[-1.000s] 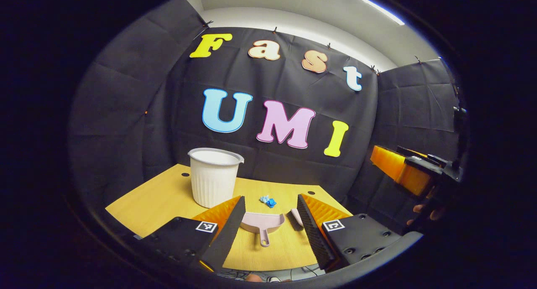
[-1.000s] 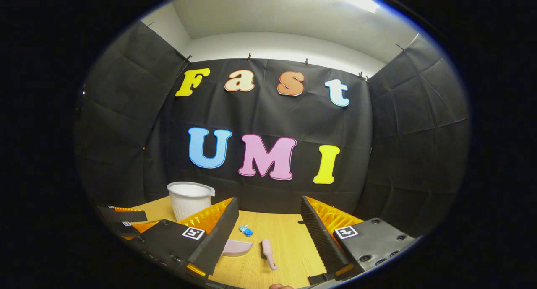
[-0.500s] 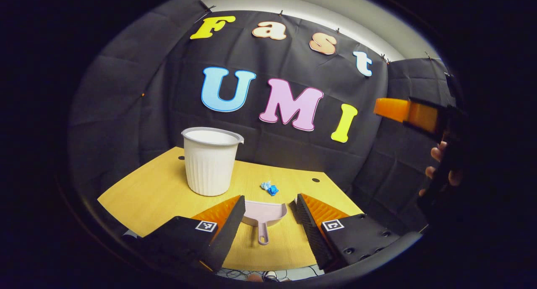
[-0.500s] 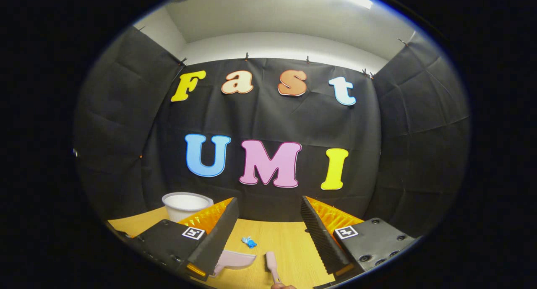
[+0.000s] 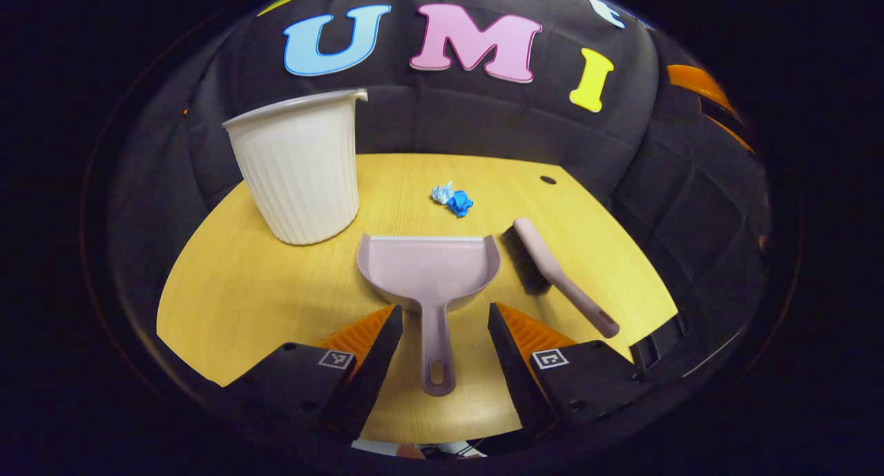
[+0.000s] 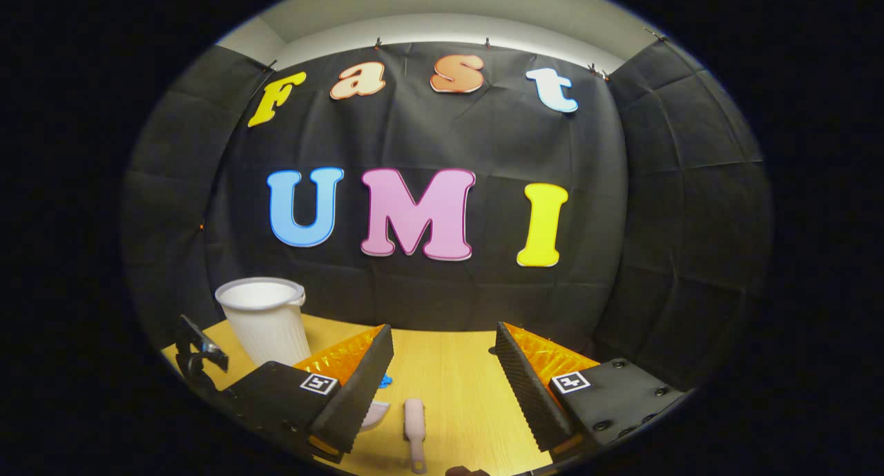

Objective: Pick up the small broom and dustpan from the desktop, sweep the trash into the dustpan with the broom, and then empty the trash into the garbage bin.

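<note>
The dustpan (image 5: 428, 269) looks like thin moulded plastic, so I judge it light, stiff and somewhat slick; its long flat handle, with a hanging hole at the end, is the natural place to pinch. The broom (image 5: 552, 272) is probably just as light, with a rigid handle and soft dark bristles that would give under pressure, so the handle is the place to grasp it.

Both are pale mauve. The dustpan lies flat on the desk (image 5: 242, 289), mouth towards the crumpled blue trash (image 5: 452, 200), and the broom lies just right of the dustpan. The ribbed white bin (image 5: 297, 168) stands left of the dustpan, a little farther back.

The left gripper (image 5: 442, 348) is spread wide on either side of the dustpan handle without touching it. The right gripper (image 6: 442, 383) is also spread and empty, above the broom.
</note>
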Demonstrator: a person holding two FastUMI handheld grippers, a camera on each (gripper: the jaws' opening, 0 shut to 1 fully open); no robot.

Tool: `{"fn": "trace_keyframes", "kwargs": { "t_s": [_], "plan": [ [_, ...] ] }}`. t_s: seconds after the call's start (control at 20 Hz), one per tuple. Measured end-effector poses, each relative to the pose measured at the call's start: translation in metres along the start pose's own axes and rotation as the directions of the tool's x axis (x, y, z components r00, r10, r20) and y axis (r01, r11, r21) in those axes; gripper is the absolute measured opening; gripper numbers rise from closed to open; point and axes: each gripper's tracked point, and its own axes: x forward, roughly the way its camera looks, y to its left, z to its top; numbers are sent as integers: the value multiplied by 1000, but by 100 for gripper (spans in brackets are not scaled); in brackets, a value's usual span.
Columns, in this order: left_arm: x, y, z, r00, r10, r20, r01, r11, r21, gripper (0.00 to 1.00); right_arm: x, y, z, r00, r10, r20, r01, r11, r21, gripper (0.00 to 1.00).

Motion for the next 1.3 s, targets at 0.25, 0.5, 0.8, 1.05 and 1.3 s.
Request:
{"fn": "trace_keyframes", "kwargs": {
  "t_s": [0.25, 0.5, 0.8, 1.05, 1.3],
  "plan": [
    [42, 8, -14, 964, 79, -252, -92, 995, -44, 76, 25, -18, -67, 987, 52, -153, -55, 998, -15, 96],
    [71, 2, -22, 886, 93, -454, -153, 983, -98, 76, 31, -36, -123, 941, 93, -324, -89, 996, 27, 96],
    [84, 2, -15, 825, 125, -551, -202, 976, -81, 56, 26, -21, -202, 816, 178, -549, -132, 984, 121, 96],
    [84, -1, -14, 818, 30, -575, -126, 984, -127, 32, -3, 4, -253, 641, 250, -725, -85, 963, 257, 97],
    [78, 7, -19, 828, -21, -561, -46, 994, -104, 30, 11, 41, -287, 546, 245, -801, -117, 969, 217, 96]
  ]
}}
